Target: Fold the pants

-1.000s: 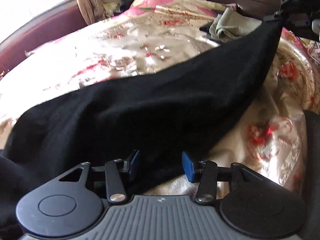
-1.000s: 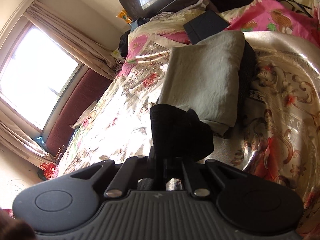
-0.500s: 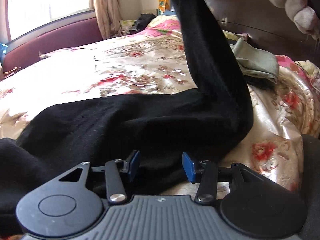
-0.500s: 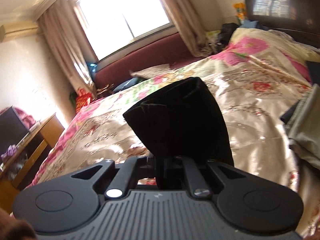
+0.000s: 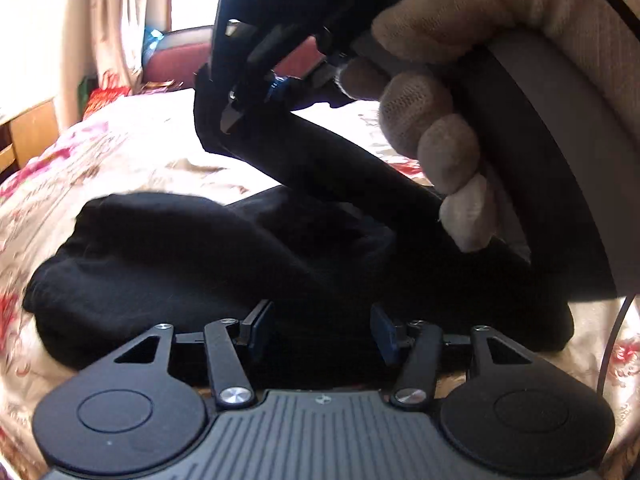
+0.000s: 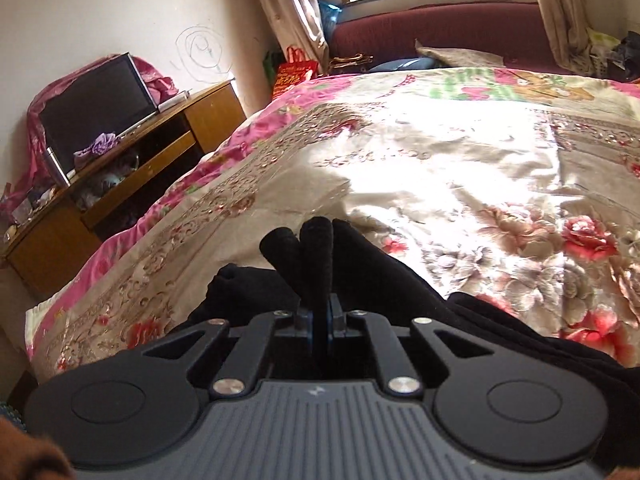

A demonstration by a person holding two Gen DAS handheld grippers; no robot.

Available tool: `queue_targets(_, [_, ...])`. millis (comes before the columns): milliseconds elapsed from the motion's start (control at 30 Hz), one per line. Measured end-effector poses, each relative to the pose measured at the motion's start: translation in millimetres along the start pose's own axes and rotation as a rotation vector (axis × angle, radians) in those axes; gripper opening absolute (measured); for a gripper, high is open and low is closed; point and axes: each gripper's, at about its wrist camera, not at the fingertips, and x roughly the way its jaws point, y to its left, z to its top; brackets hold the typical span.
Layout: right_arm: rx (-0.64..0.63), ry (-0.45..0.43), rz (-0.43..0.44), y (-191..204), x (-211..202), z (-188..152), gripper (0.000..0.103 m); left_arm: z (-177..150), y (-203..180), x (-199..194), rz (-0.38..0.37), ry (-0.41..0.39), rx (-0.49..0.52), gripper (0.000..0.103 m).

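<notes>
Right tool (image 6: 320, 312) is clamped on the black pants (image 5: 224, 264) hem, carrying it over toward ten o'clock – likely to double them – on the bed (image 6: 460, 160); left tool (image 5: 320, 330) waits with fingers apart.

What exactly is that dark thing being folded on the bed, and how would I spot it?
Start with the big bed under its shiny floral bedspread. On its near side lies a heap of plain black pants, one end lifted and pinched in the right gripper, while the left gripper hovers open over the heap. They are the only plain, matte black thing against the glossy pink-and-cream flowers.
</notes>
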Motion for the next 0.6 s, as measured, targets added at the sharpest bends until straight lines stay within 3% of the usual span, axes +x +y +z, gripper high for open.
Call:
queue_targets(133, [-0.066, 0.031, 0.033, 36.7, 23.2, -0.4, 0.007, -3.5, 19.3, 4.0, 0.000, 0.032, -0.077, 0.066])
queue_targets(367, [-0.205, 0.065, 0.057, 93.3, 61.9, -8.8, 0.008, -8.5, 36.0, -5.8, 0.006, 0.004, -0.128, 0.066])
queue_targets(500, [-0.253, 0.094, 0.053, 108.3, 82.7, -12.7, 0.008, -5.4, 45.5, -2.4, -0.002, 0.001, -0.189, 0.067])
queue_targets(600, [-0.294, 0.063, 0.054, 117.0, 79.9, -14.4, 0.008, -6.9, 49.2, -2.7, 0.002, -0.007, -0.219, 0.067])
